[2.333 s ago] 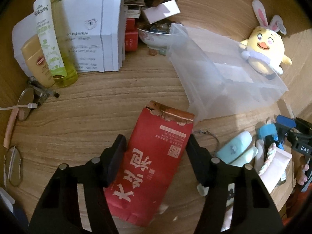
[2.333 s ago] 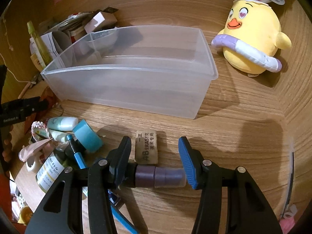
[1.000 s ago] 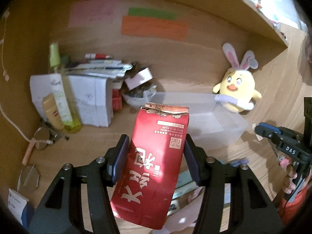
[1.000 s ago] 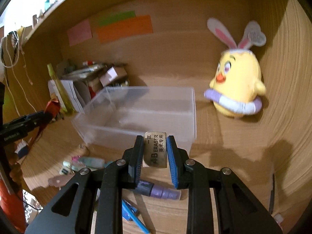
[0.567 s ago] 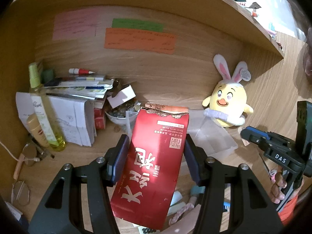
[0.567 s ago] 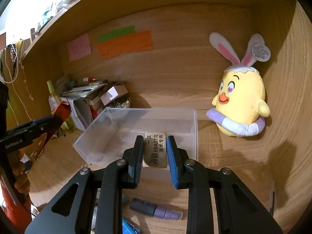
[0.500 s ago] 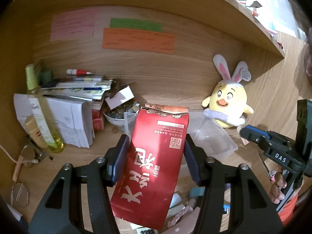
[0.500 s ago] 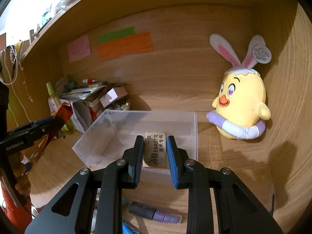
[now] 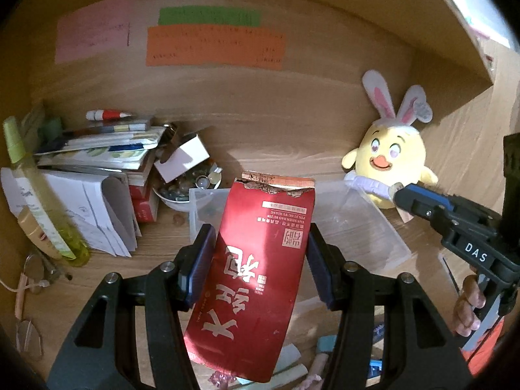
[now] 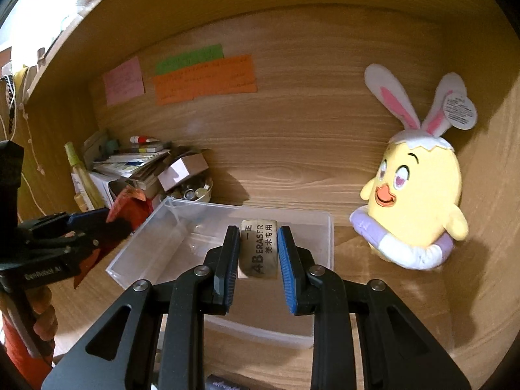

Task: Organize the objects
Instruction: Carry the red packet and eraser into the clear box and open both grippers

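My left gripper (image 9: 260, 266) is shut on a red packet (image 9: 256, 273) with gold characters and a torn top, held in the air over the near left side of the clear plastic bin (image 9: 367, 227). My right gripper (image 10: 258, 253) is shut on a worn 4B eraser (image 10: 258, 248), held above the bin (image 10: 156, 243), which looks empty. The left gripper with the packet (image 10: 126, 204) shows at the left of the right wrist view. The right gripper (image 9: 401, 195) shows at the right of the left wrist view, beside the plush chick.
A yellow plush chick (image 10: 419, 201) with rabbit ears stands right of the bin. Books and papers (image 9: 97, 169), a bowl of small items (image 9: 182, 191) and a yellow-green bottle (image 9: 39, 191) crowd the back left. Small items (image 9: 292, 370) lie on the desk in front.
Both grippers have shut on their objects and lifted them off the desk. Over the last second both moved toward and over the bin.
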`<action>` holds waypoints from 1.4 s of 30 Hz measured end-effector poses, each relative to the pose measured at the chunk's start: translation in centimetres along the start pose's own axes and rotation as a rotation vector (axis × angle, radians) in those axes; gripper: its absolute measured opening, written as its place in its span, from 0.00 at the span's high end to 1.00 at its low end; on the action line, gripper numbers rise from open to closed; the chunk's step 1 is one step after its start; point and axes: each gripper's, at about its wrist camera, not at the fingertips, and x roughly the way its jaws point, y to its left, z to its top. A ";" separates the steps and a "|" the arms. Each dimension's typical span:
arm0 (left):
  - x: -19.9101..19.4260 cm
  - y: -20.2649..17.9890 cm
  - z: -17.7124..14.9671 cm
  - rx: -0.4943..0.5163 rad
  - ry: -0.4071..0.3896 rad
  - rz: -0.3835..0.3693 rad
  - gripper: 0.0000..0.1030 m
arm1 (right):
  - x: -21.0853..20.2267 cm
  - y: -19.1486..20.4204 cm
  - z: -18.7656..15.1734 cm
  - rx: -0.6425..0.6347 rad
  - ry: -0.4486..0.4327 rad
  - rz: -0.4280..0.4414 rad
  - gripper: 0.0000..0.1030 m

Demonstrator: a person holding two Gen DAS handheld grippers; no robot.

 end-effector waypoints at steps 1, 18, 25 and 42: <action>0.3 0.0 0.1 -0.002 0.007 0.000 0.46 | 0.4 0.0 0.1 0.000 0.006 0.001 0.79; 6.5 0.0 0.8 -0.002 0.114 0.042 0.46 | 7.0 -0.6 -1.6 0.020 0.178 0.030 0.79; 8.2 0.4 0.4 0.004 0.153 0.041 0.47 | 8.6 -0.4 -2.2 0.014 0.232 0.029 0.79; 7.2 -0.2 0.5 0.041 0.141 0.042 0.47 | 9.7 0.7 -3.0 -0.027 0.287 0.038 0.78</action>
